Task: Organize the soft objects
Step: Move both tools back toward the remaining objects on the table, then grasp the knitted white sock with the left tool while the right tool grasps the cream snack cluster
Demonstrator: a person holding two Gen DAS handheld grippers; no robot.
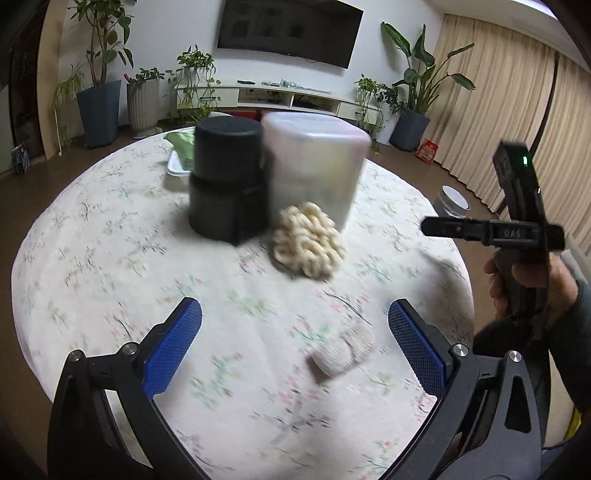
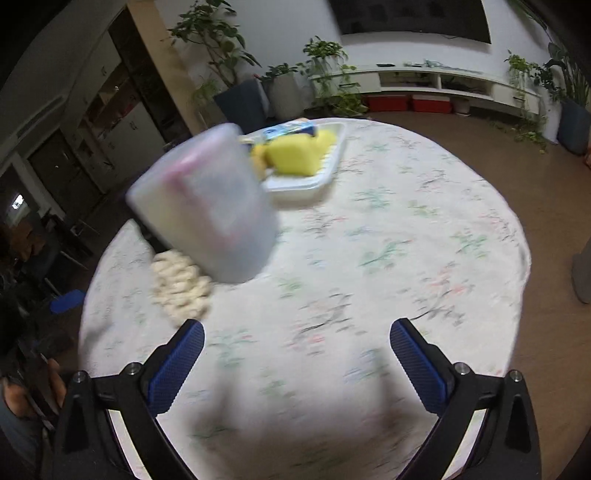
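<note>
1. Round table (image 1: pixel 92 240) under floral cloth; wall TV (image 1: pixel 288 29) and potted plants (image 1: pixel 421 74) at 12 o'clock.
2. Cream looped soft bundle (image 1: pixel 308 242) at centre, touching frosted tub (image 1: pixel 314 162); beige knit roll (image 1: pixel 343 350) nearer, at 5 o'clock.
3. Left gripper (image 1: pixel 295 343) jaws wide, holding nothing.
4. Right gripper (image 2: pixel 297 365) jaws wide, holding nothing.

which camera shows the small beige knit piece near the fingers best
The left wrist view: the beige knit piece lies in plain sight on the tablecloth between the open left gripper fingers, though blurred. The right wrist view does not show it.
</note>
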